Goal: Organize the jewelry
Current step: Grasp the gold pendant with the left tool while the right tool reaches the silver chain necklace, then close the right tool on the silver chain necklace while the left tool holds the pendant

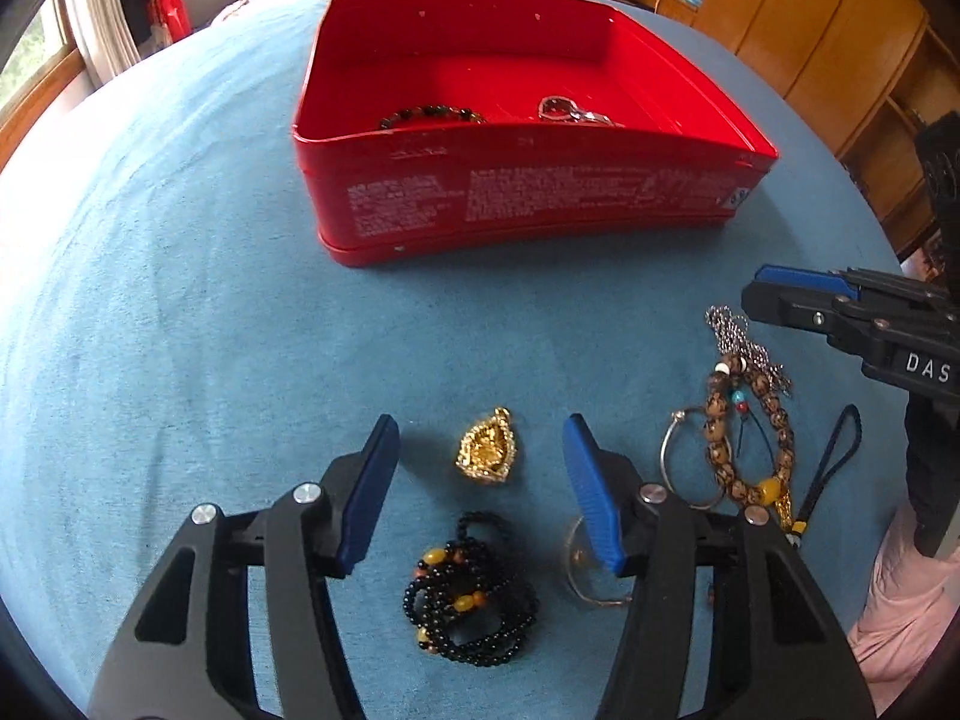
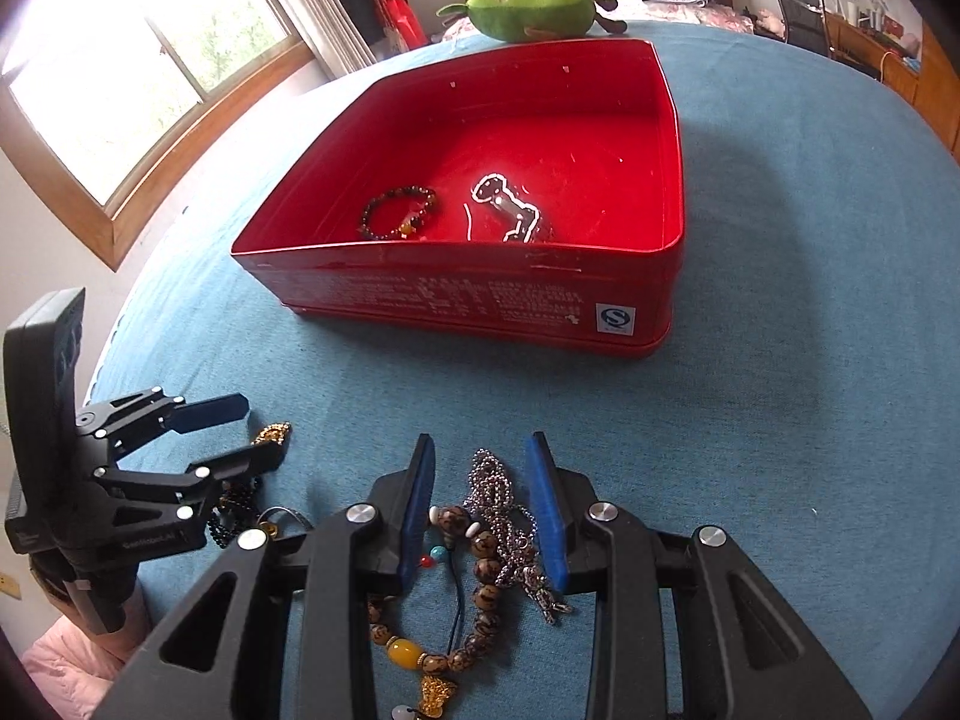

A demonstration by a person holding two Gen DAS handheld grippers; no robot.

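A red tin box point(image 1: 528, 204) point(image 2: 480, 294) sits on the blue cloth and holds a dark bead bracelet point(image 2: 397, 211) and a silver piece point(image 2: 507, 210). My left gripper point(image 1: 480, 450) is open, with a gold pendant point(image 1: 486, 456) between its fingers and a black bead necklace point(image 1: 471, 594) just behind. My right gripper point(image 2: 483, 480) is open over a silver chain point(image 2: 498, 498) and a brown bead bracelet point(image 2: 474, 594). The right gripper also shows in the left wrist view point(image 1: 798, 300).
A silver bangle point(image 1: 690, 456) and a dark cord charm point(image 1: 831, 468) lie right of the left gripper. A green plush toy point(image 2: 534, 6) lies beyond the box. A window is at left, wooden cabinets point(image 1: 828, 42) at right.
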